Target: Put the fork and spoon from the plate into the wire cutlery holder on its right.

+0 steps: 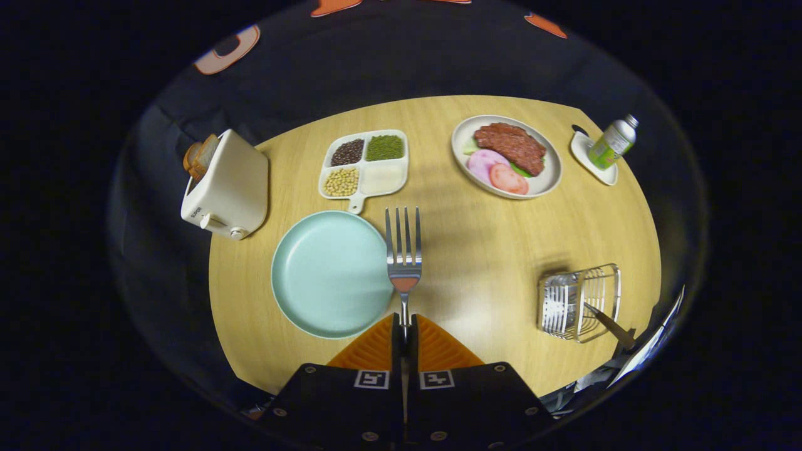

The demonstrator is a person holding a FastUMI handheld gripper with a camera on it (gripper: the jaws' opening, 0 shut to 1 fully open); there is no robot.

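Note:
My gripper (404, 326) is shut on the handle of a steel fork (403, 250), which sticks straight out ahead of the orange fingers (376, 347), tines pointing away. The fork hangs above the table beside the right rim of the pale green plate (329, 272), which lies bare just ahead and to the left of the fingers. The wire cutlery holder (579, 302) stands to the right of the plate near the table's edge. A steel handle (611, 326), probably the spoon's, leans out of it.
A white toaster (227, 185) with bread stands left of the plate. Beyond the plate sit a divided tray of beans (366, 164), a plate of meat and ham slices (506, 156), and a small green bottle (613, 144) on a white dish. The round wooden table (489, 250) has bare space between plate and holder.

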